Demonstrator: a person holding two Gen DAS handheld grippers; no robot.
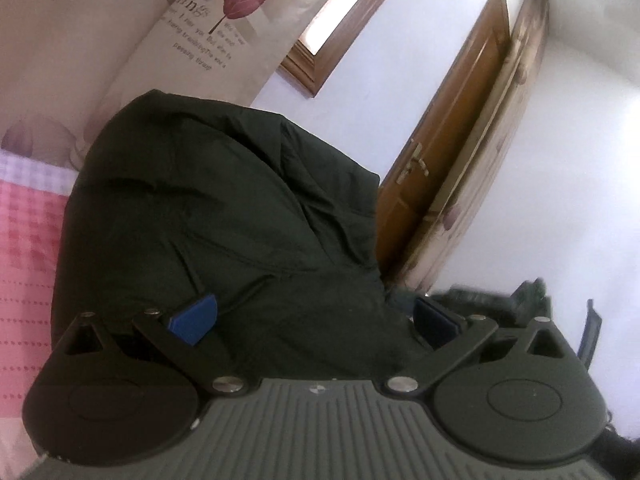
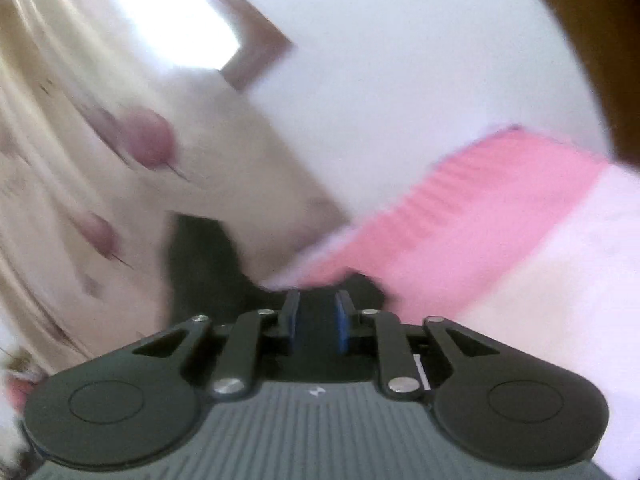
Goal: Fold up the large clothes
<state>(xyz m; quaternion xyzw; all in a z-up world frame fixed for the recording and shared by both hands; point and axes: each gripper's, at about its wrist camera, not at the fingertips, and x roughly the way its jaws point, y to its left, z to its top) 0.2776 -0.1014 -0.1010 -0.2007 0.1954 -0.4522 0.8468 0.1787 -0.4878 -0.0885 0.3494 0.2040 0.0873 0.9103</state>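
Note:
A dark green garment (image 1: 224,216) lies bunched in a tall heap on the pink checked bedsheet (image 1: 24,248). My left gripper (image 1: 315,320) is right up against the heap, jaws spread wide. Its blue pads (image 1: 196,320) stand on either side of the cloth's lower folds without pressing on them. The right wrist view is blurred by motion. There my right gripper (image 2: 318,318) has its jaws a narrow gap apart, with dark cloth (image 2: 200,264) just beyond and left of the fingertips. Whether cloth lies in that gap I cannot tell.
A cream curtain (image 1: 132,32) printed with leaves and writing hangs behind the bed. A brown wooden door (image 1: 452,152) stands in the white wall to the right. The pink sheet (image 2: 460,216) stretches away on the right of the right wrist view.

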